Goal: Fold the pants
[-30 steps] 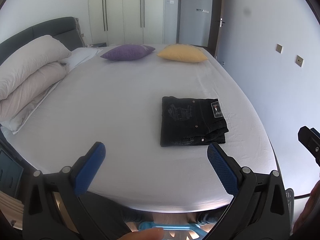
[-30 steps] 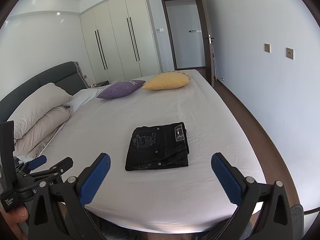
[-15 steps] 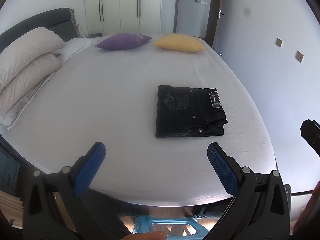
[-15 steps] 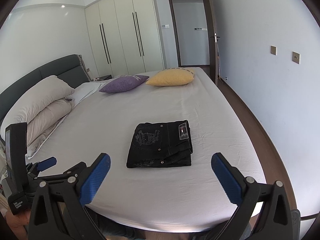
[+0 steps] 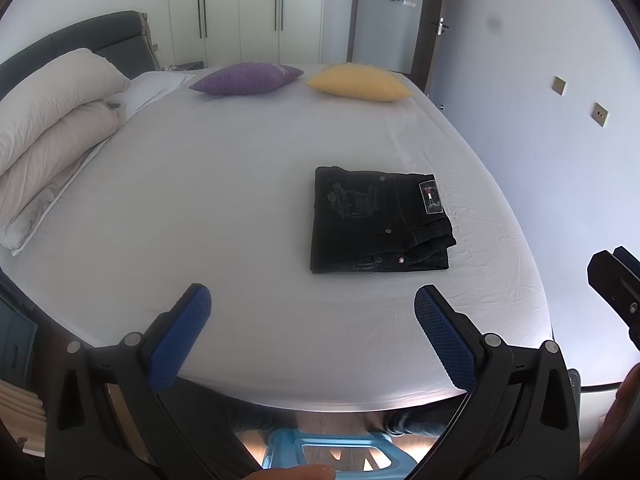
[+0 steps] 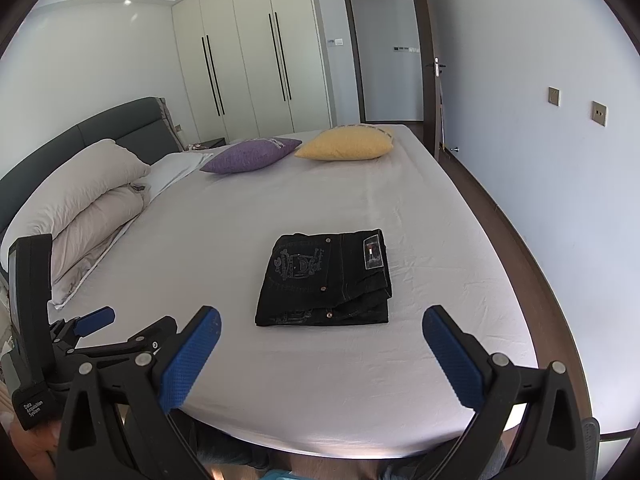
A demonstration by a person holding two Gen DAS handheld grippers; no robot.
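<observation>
Pants (image 5: 380,220) lie folded right of centre on the bed (image 5: 240,200); you've pulled both tongs back, left gripper (image 5: 312,308) and right gripper (image 6: 320,332) wide, empty. Folding looks finished.

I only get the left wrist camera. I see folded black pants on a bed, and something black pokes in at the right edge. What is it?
Observer: The right gripper. Its own camera shows the blue fingers wide apart and empty, short of the pants.
Operator: Does that camera show my gripper?
Observer: Yes, the left gripper sits at its lower left, with a label reading "Data Acquisition System".
Operator: What is beside the bed?
Observer: A dark wooden floor runs along the wall towards the doorway.
</observation>
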